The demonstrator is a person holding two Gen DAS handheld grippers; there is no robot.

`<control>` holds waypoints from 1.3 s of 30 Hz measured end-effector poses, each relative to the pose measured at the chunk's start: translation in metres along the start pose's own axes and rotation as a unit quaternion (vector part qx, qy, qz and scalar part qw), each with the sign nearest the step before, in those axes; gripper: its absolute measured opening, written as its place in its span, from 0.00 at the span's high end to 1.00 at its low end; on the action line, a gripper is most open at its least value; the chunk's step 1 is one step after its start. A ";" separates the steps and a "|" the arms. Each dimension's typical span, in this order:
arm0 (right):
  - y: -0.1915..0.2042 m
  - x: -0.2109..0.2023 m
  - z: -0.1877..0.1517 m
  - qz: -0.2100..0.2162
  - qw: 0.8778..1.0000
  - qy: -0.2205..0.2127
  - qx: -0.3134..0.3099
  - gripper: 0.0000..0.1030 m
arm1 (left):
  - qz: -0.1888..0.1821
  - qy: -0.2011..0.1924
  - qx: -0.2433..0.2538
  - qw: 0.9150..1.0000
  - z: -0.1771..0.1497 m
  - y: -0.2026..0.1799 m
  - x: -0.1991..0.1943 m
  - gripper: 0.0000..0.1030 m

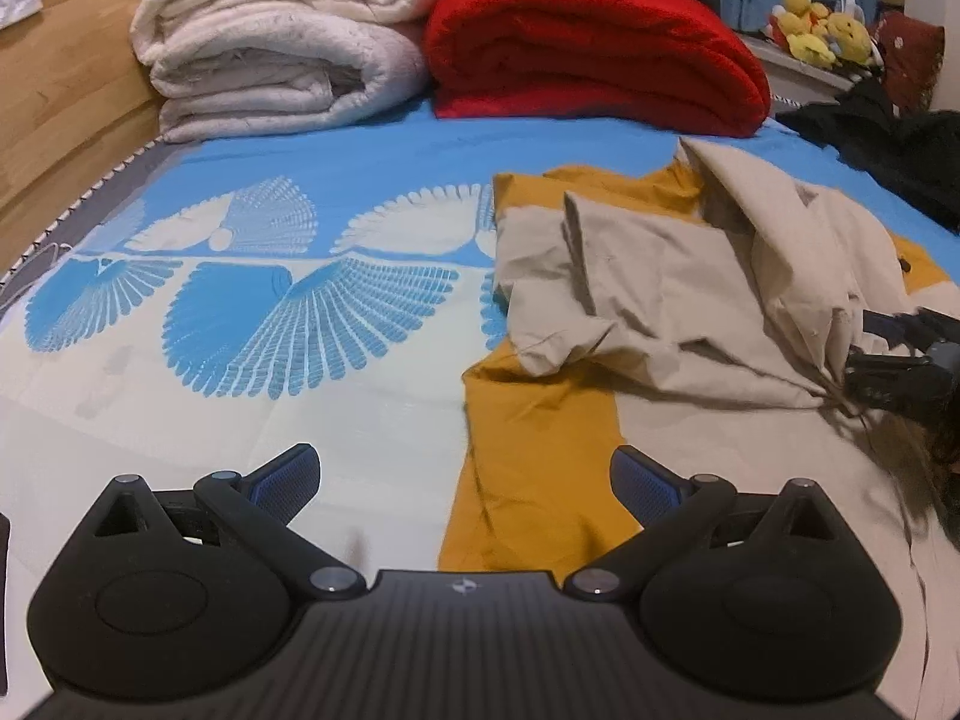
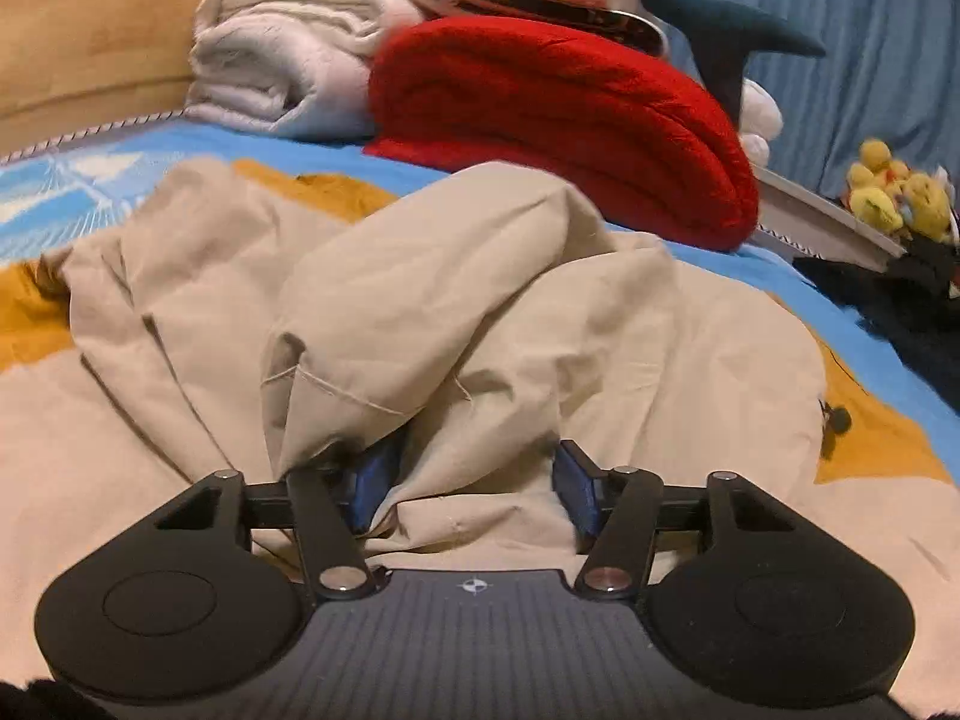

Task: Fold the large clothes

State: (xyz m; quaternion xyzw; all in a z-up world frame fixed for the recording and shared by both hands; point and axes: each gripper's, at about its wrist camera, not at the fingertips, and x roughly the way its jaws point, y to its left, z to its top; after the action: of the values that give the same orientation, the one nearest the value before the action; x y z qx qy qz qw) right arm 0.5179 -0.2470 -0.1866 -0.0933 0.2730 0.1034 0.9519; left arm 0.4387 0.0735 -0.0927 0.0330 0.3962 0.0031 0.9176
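Note:
A large beige and mustard-yellow garment [image 1: 660, 300] lies rumpled on the bed [image 1: 240, 396], also filling the right wrist view [image 2: 420, 300]. My left gripper [image 1: 465, 480] is open and empty, hovering over the garment's yellow edge at the near side. My right gripper [image 2: 474, 480] has its jaws wide apart with a bunched beige fold pushed up between the fingers [image 2: 570, 480]; no pinch is evident. In the left wrist view the right gripper [image 1: 894, 360] shows at the far right against the beige fabric.
A folded white blanket [image 1: 282, 42] and a folded red blanket [image 1: 594, 54] lie at the far end of the bed. A wooden bed frame [image 1: 60, 90] runs along the left. Dark clothing [image 1: 888, 144] and yellow plush toys [image 1: 822, 30] are at the right.

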 end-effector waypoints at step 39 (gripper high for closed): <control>-0.018 -0.353 -0.085 -0.053 0.984 -0.075 0.152 0.18 | -0.050 -0.058 0.059 0.995 -0.078 -0.050 -0.118 0.00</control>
State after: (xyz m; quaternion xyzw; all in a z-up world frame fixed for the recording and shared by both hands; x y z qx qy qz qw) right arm 0.1870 -0.3359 -0.0646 0.0457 0.2078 0.0170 0.9770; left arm 0.2998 0.0239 -0.0630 0.0674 0.3432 -0.0680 0.9344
